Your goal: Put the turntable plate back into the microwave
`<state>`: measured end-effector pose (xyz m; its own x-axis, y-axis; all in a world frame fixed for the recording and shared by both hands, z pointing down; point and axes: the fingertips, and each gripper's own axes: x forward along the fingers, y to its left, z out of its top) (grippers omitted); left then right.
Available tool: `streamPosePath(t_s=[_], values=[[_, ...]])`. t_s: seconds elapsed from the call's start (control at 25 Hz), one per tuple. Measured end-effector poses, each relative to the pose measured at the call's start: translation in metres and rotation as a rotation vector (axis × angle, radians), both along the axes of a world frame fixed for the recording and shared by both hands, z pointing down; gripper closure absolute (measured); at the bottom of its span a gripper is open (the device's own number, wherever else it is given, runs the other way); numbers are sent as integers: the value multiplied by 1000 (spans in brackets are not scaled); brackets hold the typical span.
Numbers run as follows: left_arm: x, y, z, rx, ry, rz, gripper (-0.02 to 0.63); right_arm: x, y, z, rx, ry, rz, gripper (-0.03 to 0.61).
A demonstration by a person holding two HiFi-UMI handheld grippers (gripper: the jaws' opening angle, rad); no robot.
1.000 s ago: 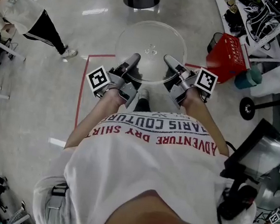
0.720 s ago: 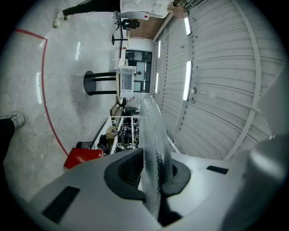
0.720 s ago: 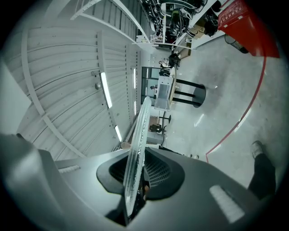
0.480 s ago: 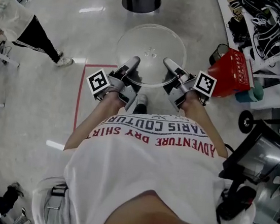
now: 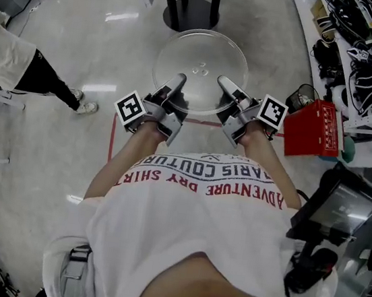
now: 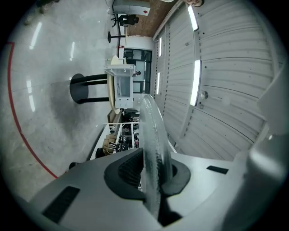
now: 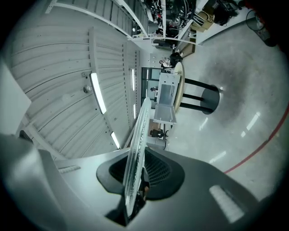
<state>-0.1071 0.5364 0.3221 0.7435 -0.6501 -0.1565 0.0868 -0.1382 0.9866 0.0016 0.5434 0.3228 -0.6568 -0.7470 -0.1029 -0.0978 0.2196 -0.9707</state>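
Observation:
A clear glass turntable plate (image 5: pixel 201 68) is held level in the air in front of the person. My left gripper (image 5: pixel 178 82) is shut on its near left rim and my right gripper (image 5: pixel 223 83) on its near right rim. In the left gripper view the plate (image 6: pixel 152 149) shows edge-on, pinched between the dark pads (image 6: pixel 128 170). In the right gripper view the plate (image 7: pixel 135 153) also shows edge-on, clamped in the jaws. A white microwave (image 7: pixel 166 97) with its door open stands on a round table (image 7: pixel 180 90) ahead; the microwave (image 6: pixel 119 85) also shows in the left gripper view.
The round table's black pedestal base (image 5: pixel 188 5) is just beyond the plate. A red box (image 5: pixel 319 128) sits on the floor at right, beside cluttered shelving (image 5: pixel 367 60). Red tape (image 5: pixel 110 145) marks the floor. A person (image 5: pixel 14 61) stands at left.
The person has moved forward with the plate toward the pedestal table, which has come into view at the top. Both grippers keep their hold on the rim.

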Motion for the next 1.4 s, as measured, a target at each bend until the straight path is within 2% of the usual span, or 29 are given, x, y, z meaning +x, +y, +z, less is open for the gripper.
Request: streamPosePath(t_s=[0.08,0.28,0.36,0.52,0.72,1.08,1.4], values=[[0,-24,-5,9,5,-2,591,-1,-23,-6,12,0,1,542],[-2,-24,-8,17,15,-15,591,-2,-25,-7,27,-1,-5,541],[0,-39,-1,5,14,-19,591,0,-41,-1,15,-5,-7,541],[19,-104,23,-42,7,-32,591,19,-107,23,-31,-23,-13,541],[35,-163,39,-64,-2,-51,591,36,-169,40,-53,-33,-28,543],[88,-349,45,-82,1,-111,591,89,-361,46,-71,-19,-85,543],[105,-445,31,-53,14,-166,591,106,-462,29,-42,6,-132,541]])
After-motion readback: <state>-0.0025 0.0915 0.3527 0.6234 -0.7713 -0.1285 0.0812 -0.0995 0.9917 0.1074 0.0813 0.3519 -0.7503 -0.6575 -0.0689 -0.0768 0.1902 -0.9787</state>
